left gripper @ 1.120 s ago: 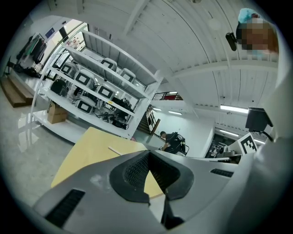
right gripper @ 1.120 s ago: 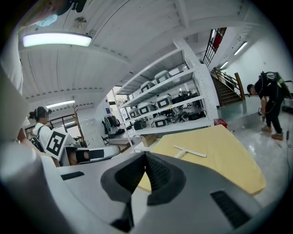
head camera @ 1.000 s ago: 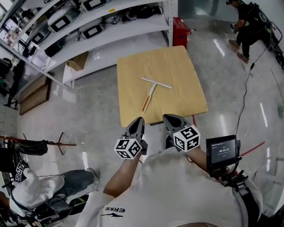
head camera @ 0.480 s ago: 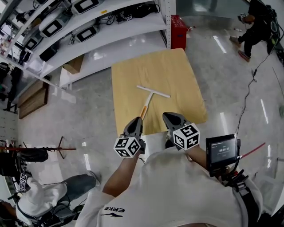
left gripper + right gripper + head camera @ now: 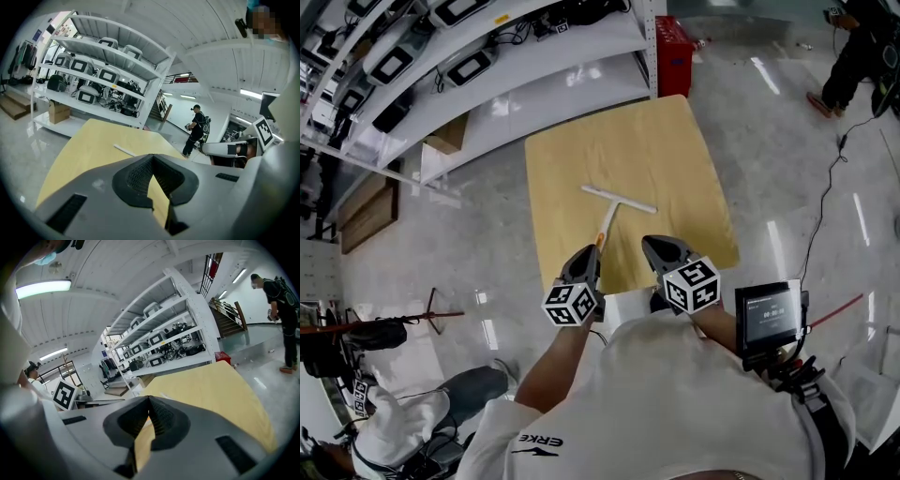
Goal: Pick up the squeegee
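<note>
The squeegee (image 5: 610, 214) lies flat on the light wooden table (image 5: 666, 141), with its white blade across the far end and its handle, orange at the near tip, pointing back at me. My left gripper (image 5: 592, 253) is shut and empty, its tips right over the near end of the handle. The right gripper (image 5: 654, 246), also shut and empty, hovers over the table's near edge just right of the handle. In the left gripper view, the white blade (image 5: 124, 149) shows beyond the shut left gripper (image 5: 151, 156). The right gripper view shows only the table (image 5: 215, 385) past the shut right gripper (image 5: 149, 397).
White shelving (image 5: 487, 66) with several devices runs along the far left, with a cardboard box (image 5: 445, 136) under it and a red box (image 5: 673, 52) by its end. A person (image 5: 862, 42) stands far right. Another person sits at lower left (image 5: 384, 422).
The table and squeegee have come closer to me. My left gripper has sunk toward the handle's near end. The right gripper has stayed about where it was.
</note>
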Demonstrator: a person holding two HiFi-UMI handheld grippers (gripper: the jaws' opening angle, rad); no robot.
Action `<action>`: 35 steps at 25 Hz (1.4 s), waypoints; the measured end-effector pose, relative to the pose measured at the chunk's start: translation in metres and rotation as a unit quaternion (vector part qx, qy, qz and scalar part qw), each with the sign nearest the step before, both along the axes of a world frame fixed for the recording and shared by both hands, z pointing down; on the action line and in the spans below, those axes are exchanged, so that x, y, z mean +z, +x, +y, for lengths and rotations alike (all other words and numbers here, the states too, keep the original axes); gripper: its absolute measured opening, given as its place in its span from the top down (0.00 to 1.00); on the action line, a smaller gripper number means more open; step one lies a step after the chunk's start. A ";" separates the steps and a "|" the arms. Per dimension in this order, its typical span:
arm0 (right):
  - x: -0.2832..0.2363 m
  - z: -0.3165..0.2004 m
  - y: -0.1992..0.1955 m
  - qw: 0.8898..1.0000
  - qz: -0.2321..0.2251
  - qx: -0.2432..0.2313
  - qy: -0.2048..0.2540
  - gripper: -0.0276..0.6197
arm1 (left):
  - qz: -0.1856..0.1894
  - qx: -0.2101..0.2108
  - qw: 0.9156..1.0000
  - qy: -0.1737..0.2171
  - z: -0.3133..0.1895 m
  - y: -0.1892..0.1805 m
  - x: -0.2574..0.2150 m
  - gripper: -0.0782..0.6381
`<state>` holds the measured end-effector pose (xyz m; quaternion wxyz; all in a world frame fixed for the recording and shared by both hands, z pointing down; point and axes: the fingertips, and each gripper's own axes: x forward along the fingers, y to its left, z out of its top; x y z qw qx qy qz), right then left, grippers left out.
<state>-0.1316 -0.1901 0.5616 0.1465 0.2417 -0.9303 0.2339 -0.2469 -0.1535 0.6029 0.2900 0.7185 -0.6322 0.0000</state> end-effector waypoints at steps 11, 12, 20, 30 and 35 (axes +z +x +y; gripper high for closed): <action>0.010 -0.006 0.009 0.999 0.004 0.025 -0.032 0.95 | -0.052 0.049 0.996 -0.061 -0.006 0.003 0.032 0.88; 0.010 -0.008 0.010 0.999 0.004 0.028 -0.033 0.95 | -0.053 0.052 0.995 -0.065 -0.007 0.003 0.035 0.88; 0.014 -0.015 0.018 0.998 0.005 0.048 -0.047 0.95 | -0.065 0.084 0.989 -0.102 -0.015 0.008 0.056 0.74; 0.017 -0.020 0.025 0.996 0.009 0.066 -0.062 0.95 | -0.110 0.123 0.975 -0.151 -0.021 0.012 0.083 0.71; 0.018 -0.023 0.026 0.995 0.014 0.070 -0.067 0.95 | -0.120 0.146 0.967 -0.173 -0.024 0.015 0.096 0.71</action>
